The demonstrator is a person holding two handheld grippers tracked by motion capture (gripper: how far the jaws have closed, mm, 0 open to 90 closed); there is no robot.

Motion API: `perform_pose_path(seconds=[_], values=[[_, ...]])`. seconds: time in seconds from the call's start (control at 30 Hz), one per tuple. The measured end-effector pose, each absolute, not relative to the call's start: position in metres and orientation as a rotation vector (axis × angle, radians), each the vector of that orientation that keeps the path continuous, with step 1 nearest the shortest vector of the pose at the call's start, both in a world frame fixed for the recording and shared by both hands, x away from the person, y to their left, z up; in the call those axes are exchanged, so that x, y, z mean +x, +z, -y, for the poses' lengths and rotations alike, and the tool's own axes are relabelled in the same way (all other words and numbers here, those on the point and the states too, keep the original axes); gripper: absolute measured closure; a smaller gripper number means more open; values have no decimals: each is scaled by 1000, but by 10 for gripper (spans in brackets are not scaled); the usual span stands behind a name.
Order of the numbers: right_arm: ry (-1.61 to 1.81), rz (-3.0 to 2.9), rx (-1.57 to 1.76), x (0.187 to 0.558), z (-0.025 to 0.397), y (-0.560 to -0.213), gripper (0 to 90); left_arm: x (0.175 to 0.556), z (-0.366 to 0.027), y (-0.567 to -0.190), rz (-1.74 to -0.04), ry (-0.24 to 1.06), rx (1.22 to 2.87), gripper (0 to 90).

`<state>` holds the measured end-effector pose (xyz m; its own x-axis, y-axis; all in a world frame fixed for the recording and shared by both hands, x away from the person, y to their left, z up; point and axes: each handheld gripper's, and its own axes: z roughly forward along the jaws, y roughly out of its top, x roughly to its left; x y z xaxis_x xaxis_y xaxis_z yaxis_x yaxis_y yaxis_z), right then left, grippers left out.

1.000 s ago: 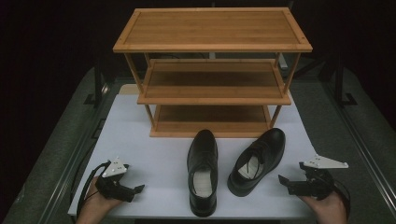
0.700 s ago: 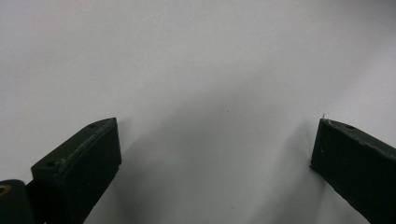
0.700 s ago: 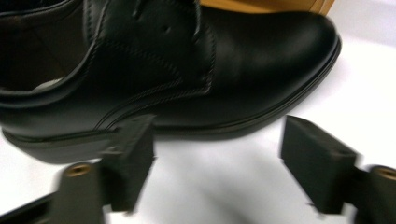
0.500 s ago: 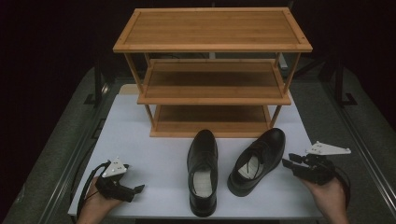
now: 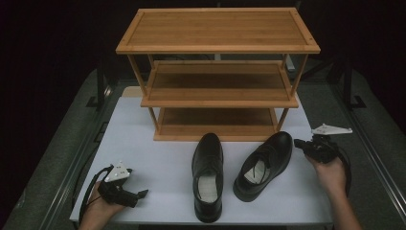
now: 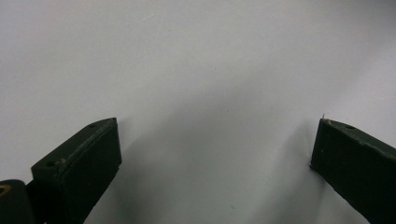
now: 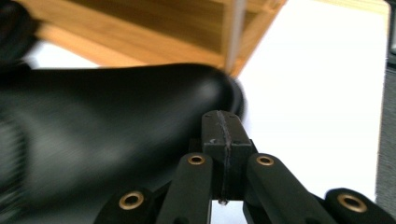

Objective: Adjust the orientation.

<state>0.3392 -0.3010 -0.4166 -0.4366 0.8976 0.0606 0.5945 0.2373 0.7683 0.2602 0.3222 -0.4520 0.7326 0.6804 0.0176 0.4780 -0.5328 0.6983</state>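
Observation:
Two black leather shoes lie on the white table top [image 5: 158, 163] in front of a wooden three-tier rack [image 5: 218, 72]. The left shoe [image 5: 207, 177] points straight at the rack. The right shoe [image 5: 265, 164] is angled, toe toward the rack's right leg. My right gripper [image 5: 298, 143] is beside that shoe's toe; in the right gripper view its jaws are pressed together, empty, at the shoe's [image 7: 116, 140] toe cap. My left gripper [image 5: 142, 193] rests near the front left corner, jaws wide apart over bare table [image 6: 205, 93].
The rack's three shelves hold nothing, and its bottom shelf [image 5: 218, 120] sits just behind the shoes. Dark grey table edges [image 5: 72, 158] flank the white top on both sides. The rack's wood [image 7: 154, 28] shows close behind the shoe in the right gripper view.
My right gripper has moved forward and inward from the front right, up to the toe of the right shoe. The left gripper and both shoes have stayed put.

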Motion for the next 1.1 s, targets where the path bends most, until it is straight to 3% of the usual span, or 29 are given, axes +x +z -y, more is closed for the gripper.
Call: perform_pose_path(seconds=[0.43, 1.1], values=[[1092, -2085, 1453, 385, 311, -440, 900, 260, -322, -452, -871, 376, 2238, 9], [1133, -2187, 1350, 390, 274, -442, 900, 260, -322, -452, -872, 376, 2238, 9]])
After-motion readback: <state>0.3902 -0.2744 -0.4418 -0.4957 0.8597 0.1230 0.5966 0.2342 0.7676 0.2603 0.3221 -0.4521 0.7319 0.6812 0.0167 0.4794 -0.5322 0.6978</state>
